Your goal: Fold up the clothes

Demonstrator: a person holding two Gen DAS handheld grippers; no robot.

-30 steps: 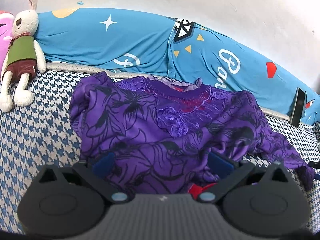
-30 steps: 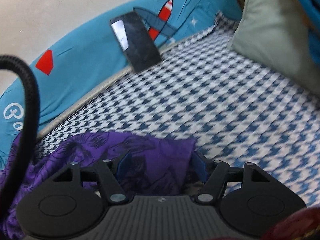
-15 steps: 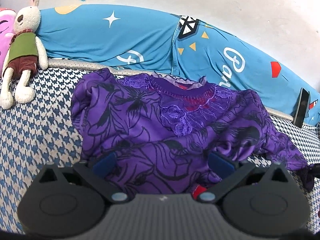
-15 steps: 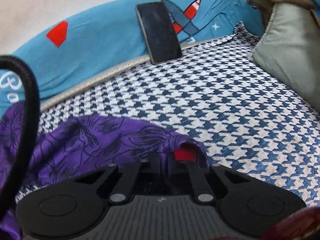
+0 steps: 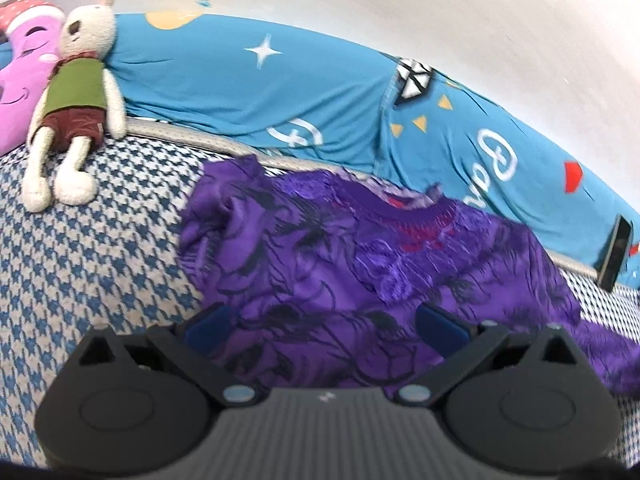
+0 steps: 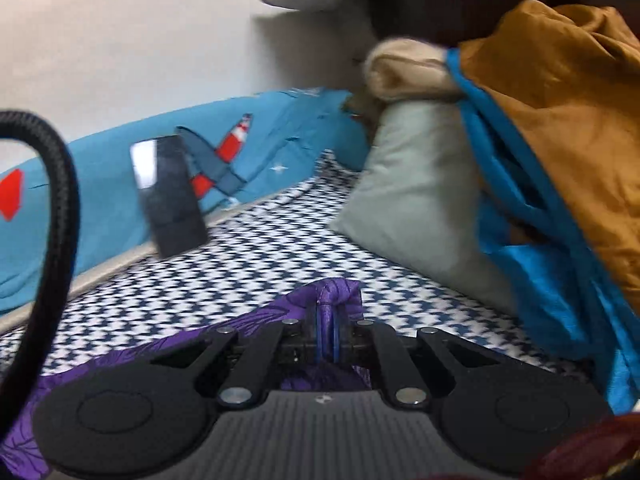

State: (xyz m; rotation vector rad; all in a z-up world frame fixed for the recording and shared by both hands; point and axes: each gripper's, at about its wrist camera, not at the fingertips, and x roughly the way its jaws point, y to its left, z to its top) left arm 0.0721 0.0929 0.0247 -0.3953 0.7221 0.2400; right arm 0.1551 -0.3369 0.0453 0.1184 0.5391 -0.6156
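A plush rabbit leans on the blue bolster at far left of the houndstooth bed cover. The purple blouse lies crumpled mid-bed (neckline toward the bolster), and the left gripper hovers over its hem, fingers wide apart. The right gripper is clamped tight on a fold of the blouse, a phone propped beyond.
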